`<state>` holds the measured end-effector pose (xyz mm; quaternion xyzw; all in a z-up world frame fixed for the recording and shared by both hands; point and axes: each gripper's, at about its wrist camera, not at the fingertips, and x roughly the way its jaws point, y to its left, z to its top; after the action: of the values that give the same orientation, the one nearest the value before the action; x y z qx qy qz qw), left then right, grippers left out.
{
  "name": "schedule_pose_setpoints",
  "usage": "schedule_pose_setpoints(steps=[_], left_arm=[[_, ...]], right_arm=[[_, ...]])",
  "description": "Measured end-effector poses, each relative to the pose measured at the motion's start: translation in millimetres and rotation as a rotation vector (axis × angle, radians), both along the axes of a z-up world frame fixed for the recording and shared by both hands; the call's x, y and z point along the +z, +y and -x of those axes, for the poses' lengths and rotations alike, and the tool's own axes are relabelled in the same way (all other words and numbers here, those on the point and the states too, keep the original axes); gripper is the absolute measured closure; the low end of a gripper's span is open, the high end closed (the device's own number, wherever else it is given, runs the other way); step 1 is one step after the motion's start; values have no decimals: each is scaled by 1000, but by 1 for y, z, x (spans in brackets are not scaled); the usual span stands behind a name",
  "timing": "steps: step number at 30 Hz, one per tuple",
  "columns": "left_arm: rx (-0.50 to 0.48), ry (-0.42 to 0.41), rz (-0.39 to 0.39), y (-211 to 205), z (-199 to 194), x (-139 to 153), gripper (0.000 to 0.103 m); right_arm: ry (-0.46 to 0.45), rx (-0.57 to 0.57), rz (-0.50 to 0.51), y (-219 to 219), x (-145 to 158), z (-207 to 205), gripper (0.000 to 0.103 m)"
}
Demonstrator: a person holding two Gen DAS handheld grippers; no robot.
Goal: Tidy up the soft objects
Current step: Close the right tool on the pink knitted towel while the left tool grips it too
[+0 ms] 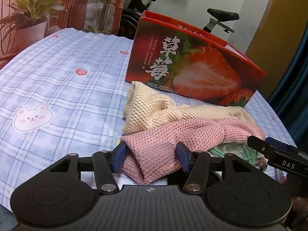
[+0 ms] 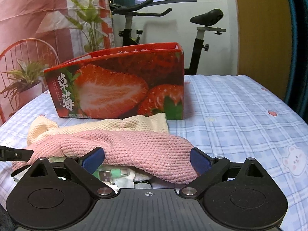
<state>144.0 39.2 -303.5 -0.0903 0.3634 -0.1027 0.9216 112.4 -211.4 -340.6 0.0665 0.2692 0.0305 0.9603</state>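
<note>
Gripping the near folded corner of the pink knitted cloth [image 1: 154, 154], the left claw [image 1: 152, 156] has its blue pads pressed against both sides of the fabric. Just to the right, the right claw [image 2: 147, 158] stands spread wide over the other end of the same cloth, its pads beside the knit but not squeezing it, as far as the right wrist view shows. Under the pink cloth lie a green cable [image 2: 107, 173] with its plug showing and some small clutter I cannot make out. Directly behind and partly under the pink piece lies a cream knitted cloth [image 1: 152, 107], crumpled, reaching back to the foot of a red strawberry box [image 1: 192, 61] that stands open-topped on the bed [image 1: 57, 77] with its checked blue sheet. Beyond the bed are a potted plant and an exercise bike.

By my reading the organizing has barely begun: both cloths are still heaped on the sheet, neither folded flat nor in the box, if that is where they belong.
</note>
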Motion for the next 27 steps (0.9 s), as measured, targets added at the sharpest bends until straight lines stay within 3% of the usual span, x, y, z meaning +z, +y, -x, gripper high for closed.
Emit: schedule_pose_setpoints(steps=[7,14,27], left_arm=[[0,1,2,0,0,0,44],[0,3,1,0,-1,1,44],[1,5,2,0,-1,1,43]], right_arm=[[20,5,-49,-4,-4,-3,11],[19,61,-81,-1,-4,-1,44],[2,131,-47,10,5,3,76]])
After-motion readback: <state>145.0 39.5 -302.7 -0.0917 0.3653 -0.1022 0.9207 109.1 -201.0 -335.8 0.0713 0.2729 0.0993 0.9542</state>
